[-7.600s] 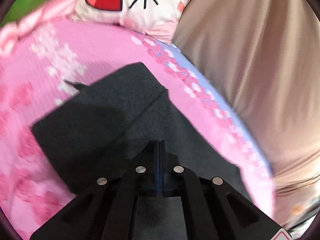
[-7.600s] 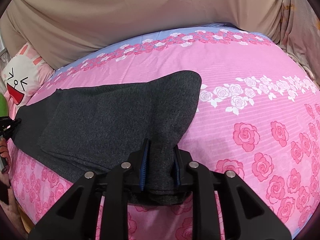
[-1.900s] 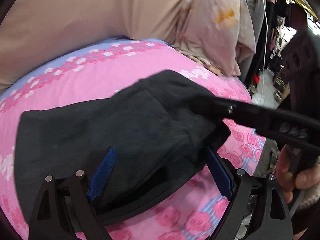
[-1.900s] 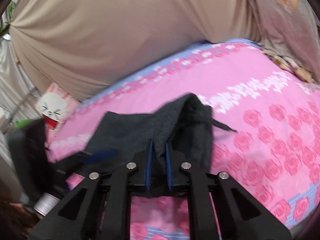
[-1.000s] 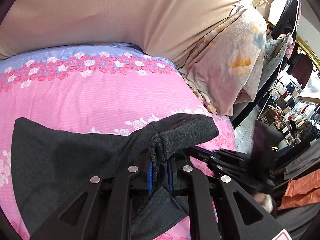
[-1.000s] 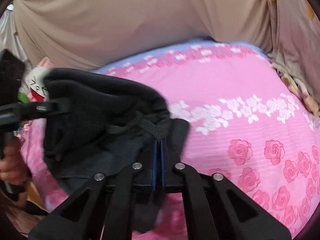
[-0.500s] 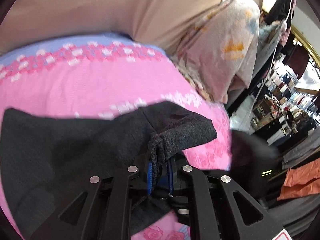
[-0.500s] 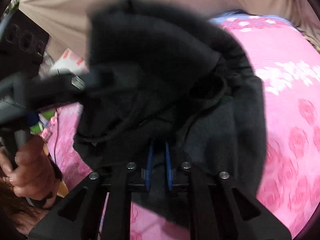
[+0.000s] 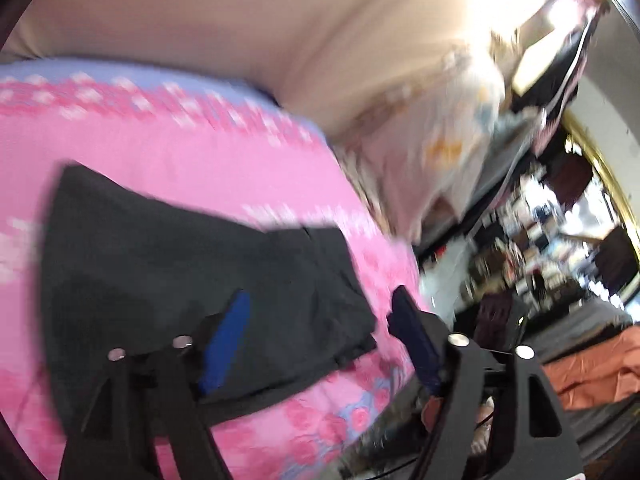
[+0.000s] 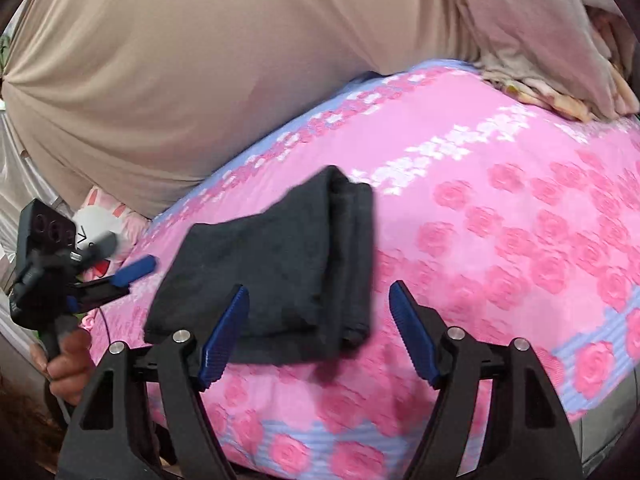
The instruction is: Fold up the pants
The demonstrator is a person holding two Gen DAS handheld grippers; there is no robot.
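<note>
Pink rose-print bedsheet (image 10: 520,240) over the bed, beige draped cloth (image 10: 200,60) behind. Left gripper (image 9: 320,344): fingers have just been opening, now wide, nothing pinched. Dark grey knit pants (image 10: 280,272) lie folded into a compact stack near the bed's front edge. Right gripper (image 10: 316,336): fingers likewise just opened, wide, empty. Risk: a withdrawing finger could snag the loose top layer and undo the fold.

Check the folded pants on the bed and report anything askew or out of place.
Nothing serious stands out. The dark pants lie folded in a compact stack on the pink bedspread, with layered edges on their right side slightly uneven. Both the left claw and the right claw, whose jaws have just been opening, hold nothing.
</note>
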